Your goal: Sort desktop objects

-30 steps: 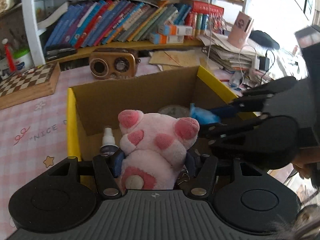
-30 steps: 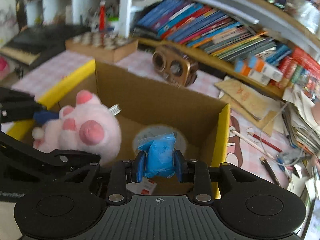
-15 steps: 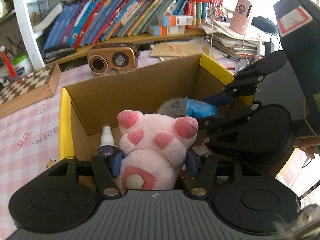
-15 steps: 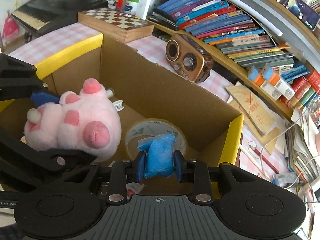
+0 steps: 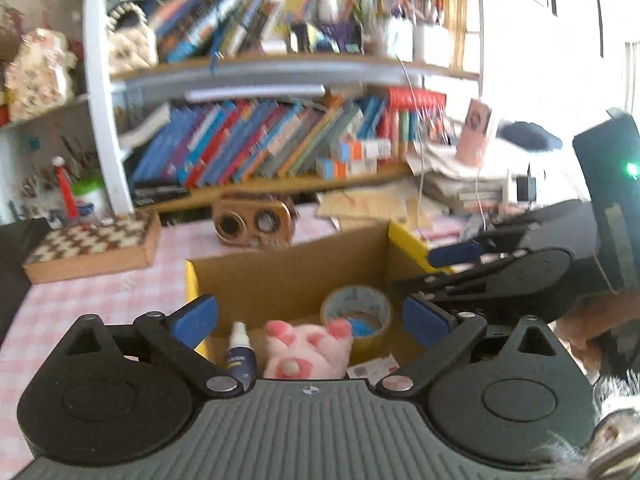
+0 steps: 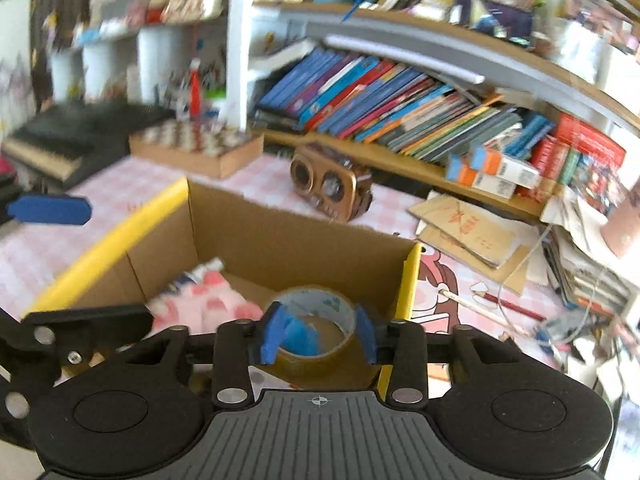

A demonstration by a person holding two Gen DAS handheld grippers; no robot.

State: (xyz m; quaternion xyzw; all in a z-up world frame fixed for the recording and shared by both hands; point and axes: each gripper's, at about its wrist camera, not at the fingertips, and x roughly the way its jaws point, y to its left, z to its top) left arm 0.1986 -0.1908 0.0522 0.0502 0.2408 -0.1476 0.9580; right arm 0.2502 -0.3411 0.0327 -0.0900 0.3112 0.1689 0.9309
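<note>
Left wrist view: left gripper (image 5: 310, 320) is hanging wide open, holding nothing; pink plush (image 5: 308, 350) is lying in the cardboard box (image 5: 288, 268) beside a spray bottle (image 5: 239, 354).

Right wrist view: right gripper (image 6: 319, 334) is gaping, empty; blue packet (image 6: 300, 336) is sitting inside the tape roll (image 6: 320, 312).

One box (image 5: 288, 264) on the bench (image 5: 96, 304). Inside it: one plush (image 5: 306, 348), one tape roll (image 5: 356, 308), one spray bottle (image 5: 239, 354), one blue wad (image 6: 302, 334). On the bench: one chessboard (image 5: 92, 242), one brown radio (image 5: 252, 220), one pink cup (image 5: 476, 138), two pencils (image 6: 508, 306). Two sets of tongs: left (image 5: 308, 316), right (image 6: 318, 330).
</note>
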